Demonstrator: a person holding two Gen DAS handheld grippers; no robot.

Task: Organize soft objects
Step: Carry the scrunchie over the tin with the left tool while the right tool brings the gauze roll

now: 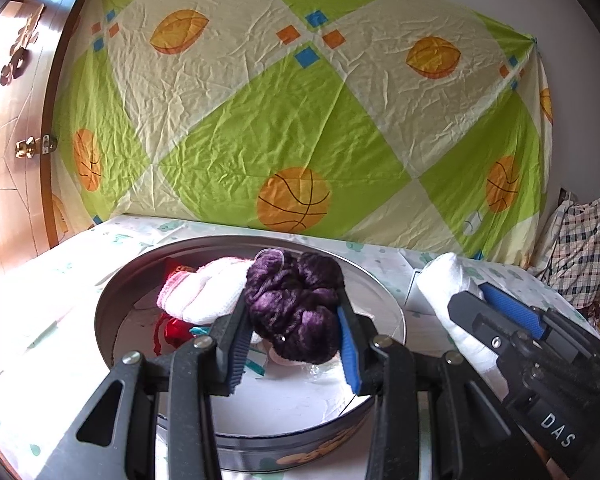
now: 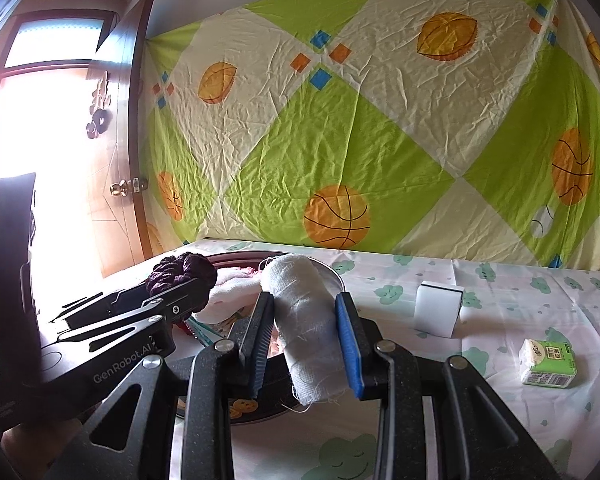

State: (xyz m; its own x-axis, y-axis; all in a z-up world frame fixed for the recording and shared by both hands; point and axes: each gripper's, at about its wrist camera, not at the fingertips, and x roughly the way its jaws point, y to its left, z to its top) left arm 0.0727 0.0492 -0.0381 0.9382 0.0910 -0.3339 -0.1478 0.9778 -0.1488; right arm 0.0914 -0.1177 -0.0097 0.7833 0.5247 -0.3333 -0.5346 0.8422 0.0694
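Nearest our left wrist camera, the left gripper [image 1: 296,332] has its jaws closed on a skein of purple yarn [image 1: 294,304], which we hold above the round metal tin [image 1: 384,300]. Inside the tin lies a white and pink knitted cloth [image 1: 204,292], touching the yarn on its left side, with something red [image 1: 174,328] beneath it on the tin's floor. Part of the tin's outer wall shows an orange print.

From our right wrist camera, the right gripper [image 2: 304,332] has its jaws closed on a roll of white gauze [image 2: 304,320], held tilted just beside the tin [image 2: 336,272], at its right rim. We see the same roll [image 1: 440,280] and gripper [image 1: 500,312] in the left view, to the right of the tin.

On the tabletop [image 2: 500,320], covered with a cloth printed with green clouds, a white sponge block [image 2: 438,310] stands upright to the right of the tin, and a green tissue packet [image 2: 548,364] lies further right, apart from it. Behind everything hangs a green and cream sheet [image 2: 340,120] printed with basketballs. A wooden door [image 2: 116,160] stands at the left.
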